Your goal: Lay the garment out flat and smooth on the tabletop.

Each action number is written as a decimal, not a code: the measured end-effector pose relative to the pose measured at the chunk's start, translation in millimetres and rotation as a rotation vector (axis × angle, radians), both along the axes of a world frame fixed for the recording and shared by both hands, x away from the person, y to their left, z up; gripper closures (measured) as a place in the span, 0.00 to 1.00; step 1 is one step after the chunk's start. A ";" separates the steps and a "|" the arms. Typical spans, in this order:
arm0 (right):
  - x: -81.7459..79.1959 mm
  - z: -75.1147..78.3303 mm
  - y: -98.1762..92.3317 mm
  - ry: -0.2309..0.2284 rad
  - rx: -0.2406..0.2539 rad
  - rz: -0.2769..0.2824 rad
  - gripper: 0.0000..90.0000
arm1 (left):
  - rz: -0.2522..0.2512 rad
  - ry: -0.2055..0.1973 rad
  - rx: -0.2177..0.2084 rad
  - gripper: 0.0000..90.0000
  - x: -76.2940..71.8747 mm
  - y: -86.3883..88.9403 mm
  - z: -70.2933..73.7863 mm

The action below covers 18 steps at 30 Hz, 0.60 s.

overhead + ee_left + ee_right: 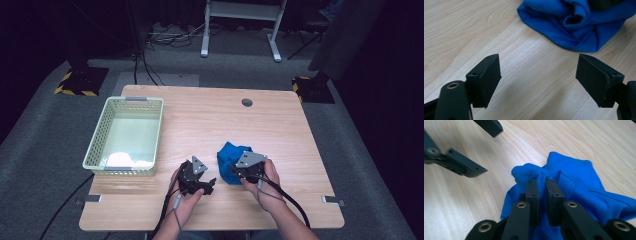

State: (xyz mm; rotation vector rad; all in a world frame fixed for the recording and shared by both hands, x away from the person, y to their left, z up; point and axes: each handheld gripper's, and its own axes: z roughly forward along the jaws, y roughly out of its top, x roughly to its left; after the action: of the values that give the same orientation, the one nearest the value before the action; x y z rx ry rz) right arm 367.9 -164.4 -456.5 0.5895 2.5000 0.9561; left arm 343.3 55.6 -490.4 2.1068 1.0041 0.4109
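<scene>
From the high view, a crumpled blue cloth (pixel 231 161) lies near the 6 o'clock edge of the light wooden table (pixel 210 120), with bare wood all round.

Left gripper view: the left tongs (pixel 537 75) gape wide, cloth (pixel 574 22) at 1 o'clock, apart.

Right gripper view: the right tongs (pixel 541 185) pinch a cloth (pixel 574 192) fold.

Blue cloth (pixel 574 192) soft, matt; table (pixel 200 120) smooth wood; basket (pixel 97 135) plastic.

— What do we see on the table (pixel 210 125) at far left?
— A pale green basket (pixel 99 134), perforated walls; something white (pixel 122 160) lies at its near end; we can't tell what.
— And farther back?
— A round hole (pixel 247 102) near the table's far edge; beyond it grey floor, cables (pixel 170 37), a white frame's legs (pixel 240 30).
</scene>
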 end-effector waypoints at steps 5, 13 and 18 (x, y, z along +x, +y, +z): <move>-5.3 5.5 -12.0 0.011 0.052 -0.010 0.91 | -0.021 -0.007 0.004 0.22 3.7 -14.7 1.3; -18.5 14.4 -25.6 0.026 0.108 -0.001 0.91 | -0.043 -0.012 0.026 0.23 10.8 -34.9 -1.2; -23.8 16.7 -38.4 0.030 0.154 -0.001 0.91 | -0.075 -0.023 0.094 0.27 12.3 -50.8 -4.5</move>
State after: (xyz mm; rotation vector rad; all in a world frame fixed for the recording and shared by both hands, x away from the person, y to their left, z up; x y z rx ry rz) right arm 344.1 -202.8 -439.8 0.6560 2.4672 1.1547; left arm 355.6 4.9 -494.9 2.2112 0.9059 0.4512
